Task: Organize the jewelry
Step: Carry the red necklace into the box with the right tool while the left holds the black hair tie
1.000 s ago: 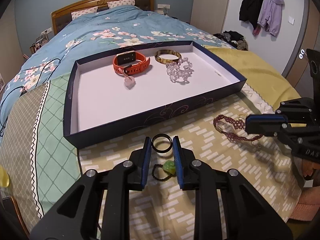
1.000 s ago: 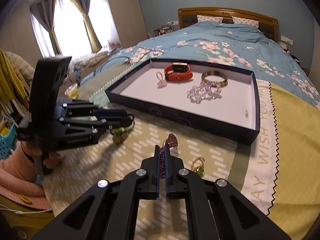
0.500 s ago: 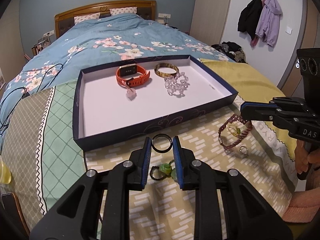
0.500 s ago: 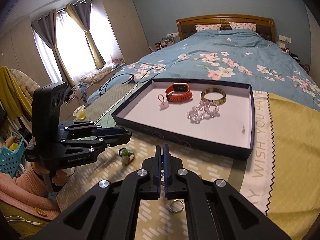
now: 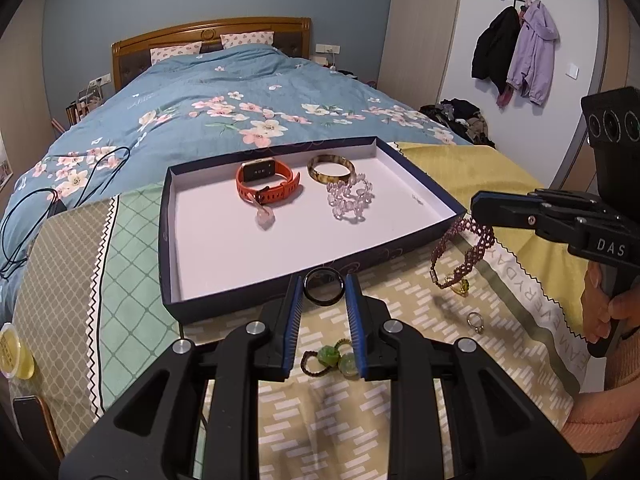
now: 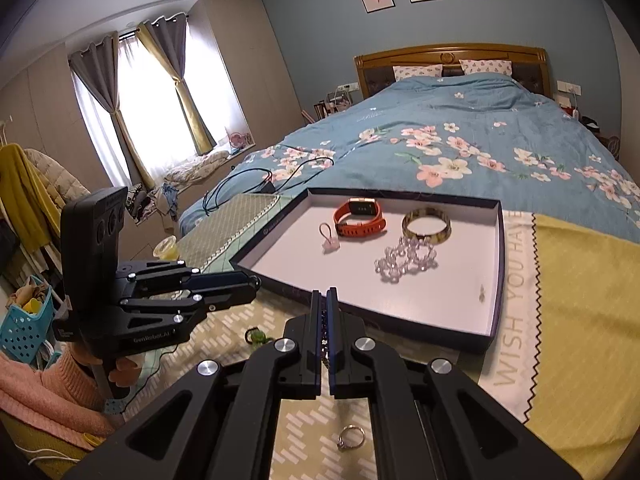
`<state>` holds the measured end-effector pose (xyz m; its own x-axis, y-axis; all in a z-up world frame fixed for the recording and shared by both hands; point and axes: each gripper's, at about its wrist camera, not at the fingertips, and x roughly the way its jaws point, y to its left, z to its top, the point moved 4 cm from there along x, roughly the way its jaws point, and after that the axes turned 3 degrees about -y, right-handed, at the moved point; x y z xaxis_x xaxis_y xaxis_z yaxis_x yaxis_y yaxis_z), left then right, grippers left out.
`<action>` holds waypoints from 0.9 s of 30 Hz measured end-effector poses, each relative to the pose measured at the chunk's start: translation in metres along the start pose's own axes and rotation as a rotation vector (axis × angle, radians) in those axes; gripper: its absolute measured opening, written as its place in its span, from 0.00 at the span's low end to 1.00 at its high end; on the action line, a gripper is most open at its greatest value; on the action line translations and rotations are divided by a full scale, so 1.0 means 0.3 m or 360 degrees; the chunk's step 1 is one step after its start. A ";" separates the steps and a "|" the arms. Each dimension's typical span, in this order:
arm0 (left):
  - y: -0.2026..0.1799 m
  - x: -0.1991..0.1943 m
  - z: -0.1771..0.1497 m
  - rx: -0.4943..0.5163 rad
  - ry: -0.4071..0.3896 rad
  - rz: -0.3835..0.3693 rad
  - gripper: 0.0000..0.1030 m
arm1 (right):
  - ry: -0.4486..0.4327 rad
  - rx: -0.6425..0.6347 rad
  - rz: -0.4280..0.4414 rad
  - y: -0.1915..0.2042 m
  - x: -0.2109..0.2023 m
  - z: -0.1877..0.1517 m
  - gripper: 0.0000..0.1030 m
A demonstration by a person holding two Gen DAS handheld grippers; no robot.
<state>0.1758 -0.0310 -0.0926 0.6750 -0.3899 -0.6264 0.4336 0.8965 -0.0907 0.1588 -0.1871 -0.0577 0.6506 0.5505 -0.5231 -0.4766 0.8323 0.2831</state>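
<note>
My left gripper [image 5: 323,290] is shut on a black bangle [image 5: 323,286], held above the near edge of the dark blue tray [image 5: 168,240]. My right gripper [image 6: 324,300] is shut on a dark red beaded choker [image 5: 460,252] that hangs from its tips [image 5: 476,204] over the bedspread right of the tray. The tray holds an orange smartwatch [image 5: 266,184], a tortoiseshell bangle [image 5: 331,168], a clear crystal bracelet [image 5: 350,200] and a pink charm [image 5: 265,218]. A green-bead bracelet [image 5: 330,358] and a silver ring [image 5: 475,320] lie on the blanket.
The tray [image 6: 494,280] rests on a patterned blanket on the bed, with the blue floral duvet [image 5: 224,120] behind. Black cables [image 5: 40,200] lie at the left. A yellow cup [image 5: 12,354] sits at the left edge. Coats [image 5: 516,48] hang on the right wall.
Both grippers have risen and drawn back from the blanket. The right gripper has lifted the red choker off the blanket. The left still holds the black bangle.
</note>
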 end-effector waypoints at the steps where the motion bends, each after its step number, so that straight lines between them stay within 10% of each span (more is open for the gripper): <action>1: -0.002 -0.002 0.004 0.0003 -0.0004 0.0000 0.22 | -0.0008 -0.0003 0.0000 0.000 -0.001 0.007 0.01; 27: 0.032 0.024 0.067 -0.0021 -0.0050 0.0036 0.22 | -0.0076 -0.0006 0.0021 -0.021 0.043 0.127 0.01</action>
<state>0.1966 -0.0295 -0.0824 0.7028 -0.3759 -0.6039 0.4106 0.9076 -0.0871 0.1926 -0.1829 -0.0357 0.6716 0.5640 -0.4805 -0.4874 0.8247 0.2869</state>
